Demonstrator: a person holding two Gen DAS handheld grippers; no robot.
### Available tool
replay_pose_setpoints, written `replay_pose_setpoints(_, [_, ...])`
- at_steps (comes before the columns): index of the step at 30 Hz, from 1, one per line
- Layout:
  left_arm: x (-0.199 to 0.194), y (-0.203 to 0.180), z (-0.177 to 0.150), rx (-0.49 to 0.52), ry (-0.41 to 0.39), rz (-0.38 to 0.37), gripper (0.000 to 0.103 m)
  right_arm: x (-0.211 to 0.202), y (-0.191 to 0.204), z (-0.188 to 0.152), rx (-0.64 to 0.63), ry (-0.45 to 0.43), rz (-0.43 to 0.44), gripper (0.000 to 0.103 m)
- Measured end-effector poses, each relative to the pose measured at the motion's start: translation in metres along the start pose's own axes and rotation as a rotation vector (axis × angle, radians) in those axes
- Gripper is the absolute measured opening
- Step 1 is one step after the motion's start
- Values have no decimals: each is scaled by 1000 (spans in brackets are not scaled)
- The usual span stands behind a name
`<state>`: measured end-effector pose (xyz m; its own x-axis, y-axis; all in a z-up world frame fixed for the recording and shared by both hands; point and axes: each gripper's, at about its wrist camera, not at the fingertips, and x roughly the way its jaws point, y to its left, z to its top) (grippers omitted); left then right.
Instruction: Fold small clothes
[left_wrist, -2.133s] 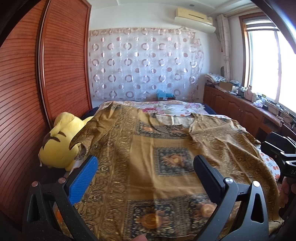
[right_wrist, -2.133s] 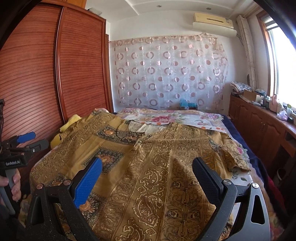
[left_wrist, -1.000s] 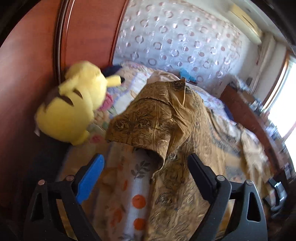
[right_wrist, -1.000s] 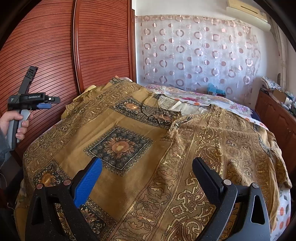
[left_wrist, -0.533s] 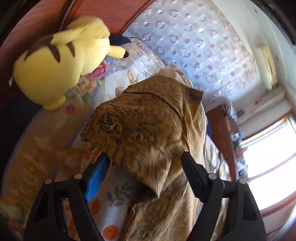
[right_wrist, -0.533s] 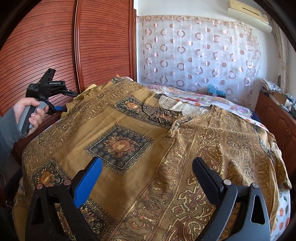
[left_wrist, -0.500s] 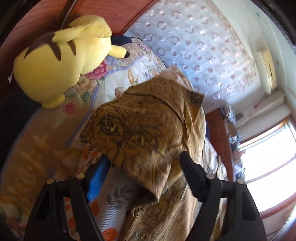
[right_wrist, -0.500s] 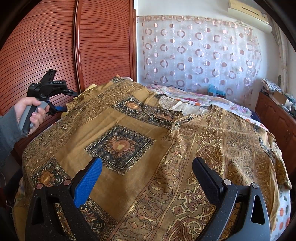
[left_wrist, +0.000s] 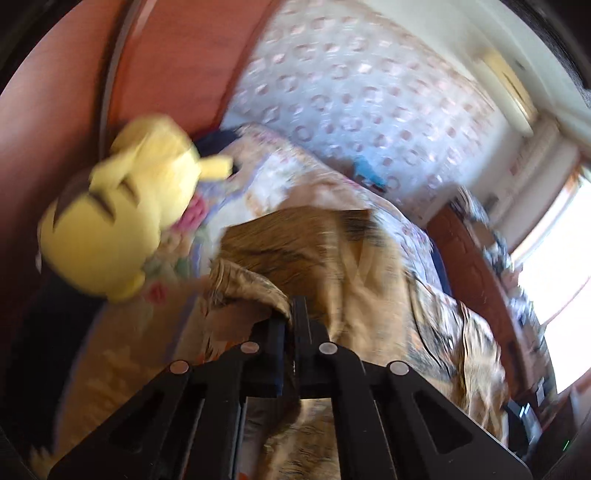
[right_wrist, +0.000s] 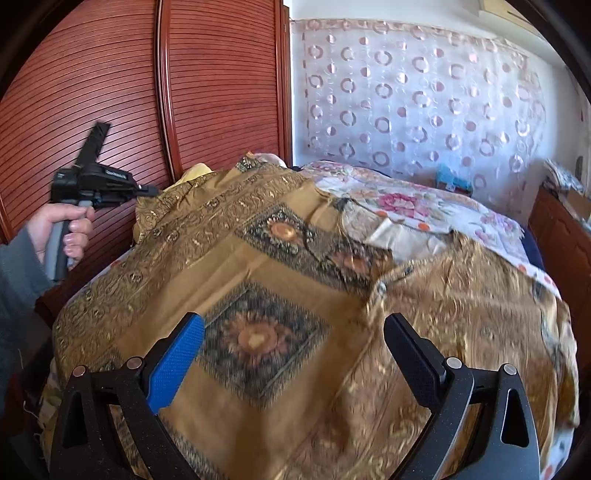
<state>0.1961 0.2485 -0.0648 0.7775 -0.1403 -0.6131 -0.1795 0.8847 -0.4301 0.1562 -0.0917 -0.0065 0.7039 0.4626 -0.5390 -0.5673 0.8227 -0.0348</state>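
The left gripper (left_wrist: 291, 314), lower centre, has just closed its fingers on the shirt (right_wrist: 295, 280) sleeve (left_wrist: 247, 284), while the right gripper (right_wrist: 295, 354) hovers wide above the shirt's middle.

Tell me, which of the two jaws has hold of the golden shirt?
The left gripper: its jaws have just closed on the shirt's sleeve edge beside the yellow plush toy. The right gripper hovers open.

We find open air above the shirt (right_wrist: 280, 295), which covers most of the bed (right_wrist: 424, 206). On the left, the wardrobe (right_wrist: 110, 92) and a plush (left_wrist: 125, 218) hem in the bed's edge. A cabinet (right_wrist: 569, 236) bounds the right side.
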Motion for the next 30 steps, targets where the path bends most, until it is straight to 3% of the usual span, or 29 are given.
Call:
replay_pose_setpoints(4, [-11,-59,-3,183,12,-23,4,3,-12,5,21,-9,-27,98])
replay_pose_setpoints(7, [-14,-100,-23,298,56,-98,4,3,-29,6,54,-11,-54,98])
replay_pose_setpoints(10, [-16,-121,-47,372,95,-142,4,-1,-38,5,64,-11,-84,98])
replay_pose_setpoints(14, [-24,-129,-65,418,118,-119,4,-3,-44,4,61,-4,-108,98])
replay_pose_setpoints(16, [-31,-126,-72,436,125,-97,17,-3,-42,5,64,0,-109,98])
replay_pose_setpoints(18, [-39,-121,-79,443,116,-98,43,-1,-39,6,62,6,-106,98])
replay_pose_setpoints(20, [-48,-109,-85,449,111,-82,51,1,-36,10,56,11,-100,98])
replay_pose_setpoints(21, [-50,-106,-88,453,118,-63,63,4,-34,14,51,13,-98,98])
replay_pose_setpoints(23, [-53,-101,-92,459,111,-48,74,7,-34,18,44,15,-92,98])
replay_pose_setpoints(30, [-44,-63,-113,416,153,29,76,31,-9,42,0,27,12,95])
